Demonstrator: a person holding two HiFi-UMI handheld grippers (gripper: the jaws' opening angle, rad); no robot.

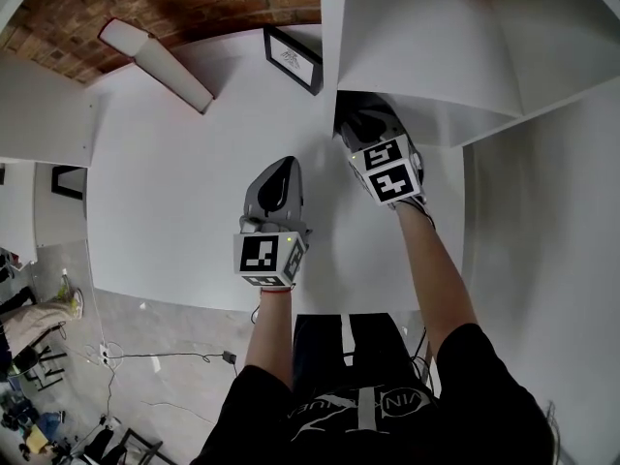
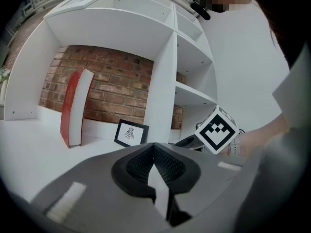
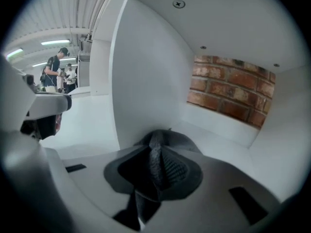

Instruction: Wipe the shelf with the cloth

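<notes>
Grip stage: right gripper clamps grey cloth inside shelf compartment.
Pinched fold presumably lets it drag for wiping; left gripper, jaws together and empty, idles clear outside.

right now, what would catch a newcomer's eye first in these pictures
First, the right gripper pinching a grey cloth inside a compartment of the white shelf. Next, in the wide bay to its left, a tilted red book and a small framed picture stand before the brick wall. The left gripper is shut and empty.
</notes>
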